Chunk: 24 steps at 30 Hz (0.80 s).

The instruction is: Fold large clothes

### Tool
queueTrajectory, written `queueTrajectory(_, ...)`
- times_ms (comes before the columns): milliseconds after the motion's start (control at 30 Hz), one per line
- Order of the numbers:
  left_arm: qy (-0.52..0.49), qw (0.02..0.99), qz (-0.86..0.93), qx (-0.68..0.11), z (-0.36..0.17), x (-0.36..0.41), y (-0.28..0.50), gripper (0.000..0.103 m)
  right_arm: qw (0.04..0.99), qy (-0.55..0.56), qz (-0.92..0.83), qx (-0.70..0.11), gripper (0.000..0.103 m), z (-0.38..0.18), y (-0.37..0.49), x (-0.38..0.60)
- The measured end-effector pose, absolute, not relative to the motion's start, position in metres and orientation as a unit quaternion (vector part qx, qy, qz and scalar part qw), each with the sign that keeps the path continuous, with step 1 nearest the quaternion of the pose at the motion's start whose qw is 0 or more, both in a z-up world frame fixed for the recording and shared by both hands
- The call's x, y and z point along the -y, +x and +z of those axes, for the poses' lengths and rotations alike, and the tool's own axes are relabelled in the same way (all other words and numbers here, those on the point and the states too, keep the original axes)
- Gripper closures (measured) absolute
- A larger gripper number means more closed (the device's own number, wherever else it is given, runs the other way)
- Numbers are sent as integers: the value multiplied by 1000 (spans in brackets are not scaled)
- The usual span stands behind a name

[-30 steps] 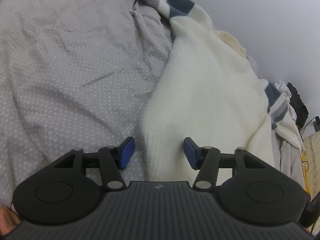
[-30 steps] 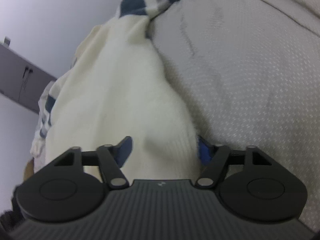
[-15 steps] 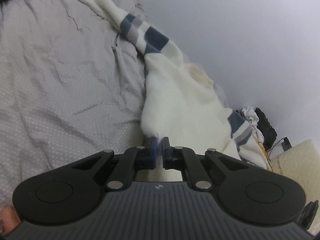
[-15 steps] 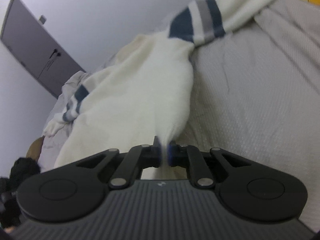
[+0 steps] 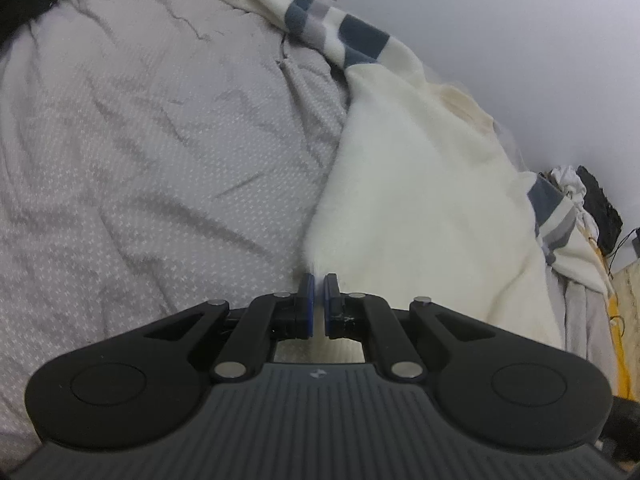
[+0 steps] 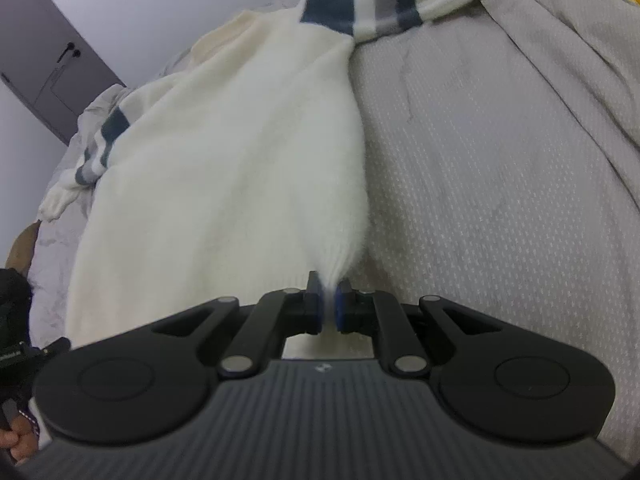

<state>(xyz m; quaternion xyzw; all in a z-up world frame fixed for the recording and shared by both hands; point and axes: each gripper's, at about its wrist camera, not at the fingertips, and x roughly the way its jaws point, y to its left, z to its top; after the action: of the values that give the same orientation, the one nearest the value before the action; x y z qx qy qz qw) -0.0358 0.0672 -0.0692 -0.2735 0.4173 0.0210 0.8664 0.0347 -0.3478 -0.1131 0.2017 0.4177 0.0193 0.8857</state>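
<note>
A cream knit sweater (image 5: 420, 200) with blue and grey sleeve stripes lies spread on a grey dotted bedspread (image 5: 140, 160). My left gripper (image 5: 319, 286) is shut on the sweater's bottom hem corner at its left edge. In the right wrist view the same sweater (image 6: 240, 168) stretches away from me, and my right gripper (image 6: 329, 290) is shut on its other bottom hem corner, at the sweater's right edge. Both pinched corners are pulled up into a peak between the blue pads.
The bedspread (image 6: 500, 180) runs wide to the right of the sweater. A pale wall (image 5: 520, 40) stands behind the bed. A heap of clothes and a dark item (image 5: 596, 204) lie at the bed's far right. A grey door (image 6: 44, 60) shows at the left.
Both grippers were open over the hem one second ago, then shut on its corners. Since then both views have tilted slightly lower, with the corners held.
</note>
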Motion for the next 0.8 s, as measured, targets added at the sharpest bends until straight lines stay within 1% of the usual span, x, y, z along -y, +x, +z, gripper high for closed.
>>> queueTrajectory(133,-266,868,17,-420,-67,-63,-34,97,890,195,20,-412,93,-110,33,347)
queueTrajectory(167,-262,869,16,-420,-66,-62,-35,96,891,191,21,-411,91,-109,32,346)
queueTrajectory(200,-258,869,15,-421,-65,-60,-34,90,893,186,21,-410,91,-107,31,345)
queueTrajectory(233,-253,871,13,-421,-64,-58,-34,75,894,182,23,-408,91,-107,29,345)
queueTrajectory(267,-249,873,11,-420,-61,-56,-35,66,896,180,26,-405,89,-106,28,345)
queueTrajectory(300,-244,877,8,-414,-58,-53,-36,53,897,178,27,-404,86,-105,27,346)
queueTrajectory(333,-237,882,6,-408,-55,-49,-36,50,897,176,29,-404,80,-103,27,346)
queueTrajectory(367,-224,887,4,-404,-50,-45,-36,50,898,175,31,-402,72,-102,27,346)
queueTrajectory(400,-212,892,0,-399,-45,-40,-35,50,900,175,34,-398,67,-100,26,348)
queueTrajectory(433,-203,896,-5,-395,-41,-36,-35,49,902,175,35,-393,55,-97,27,348)
queueTrajectory(467,-196,900,-11,-389,-36,-32,-34,48,905,174,37,-387,48,-93,27,350)
queueTrajectory(633,-152,916,-43,-368,-19,0,-19,45,920,194,48,-337,47,-69,42,372)
queueTrajectory(800,-119,926,-80,-349,-19,39,5,45,930,246,34,-271,47,-58,82,421)
